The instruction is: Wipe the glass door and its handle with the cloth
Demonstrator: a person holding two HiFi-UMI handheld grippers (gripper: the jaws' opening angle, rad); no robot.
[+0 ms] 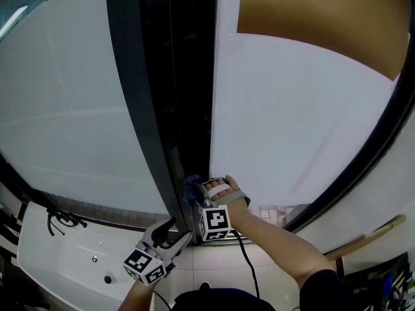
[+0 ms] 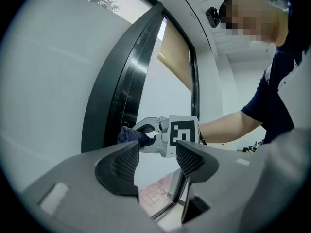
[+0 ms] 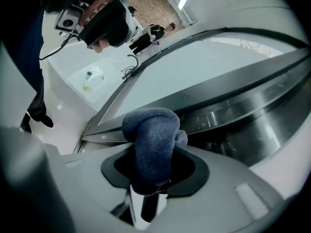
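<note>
The glass door has a frosted left pane [image 1: 65, 109] and a right pane [image 1: 292, 128], with a dark vertical frame strip [image 1: 175, 96] between them. My right gripper [image 1: 196, 190] is shut on a dark blue cloth [image 1: 192, 186] and holds it against the lower part of that strip. The cloth [image 3: 153, 140] bulges out between the right jaws [image 3: 153, 171], close to a shiny dark bar [image 3: 243, 115]. My left gripper [image 1: 176, 230] hangs lower left of it, open and empty. From the left gripper [image 2: 155, 161] I see the right gripper [image 2: 146, 135] and the cloth [image 2: 130, 135] ahead.
A white counter with a sink [image 1: 78, 251] runs along the lower left, with a black cable bundle [image 1: 61, 219] on it. Pale floor tiles [image 1: 214, 258] lie below the door. A brown blind [image 1: 311, 11] covers the upper right pane. A cable [image 1: 246, 264] trails from the right gripper.
</note>
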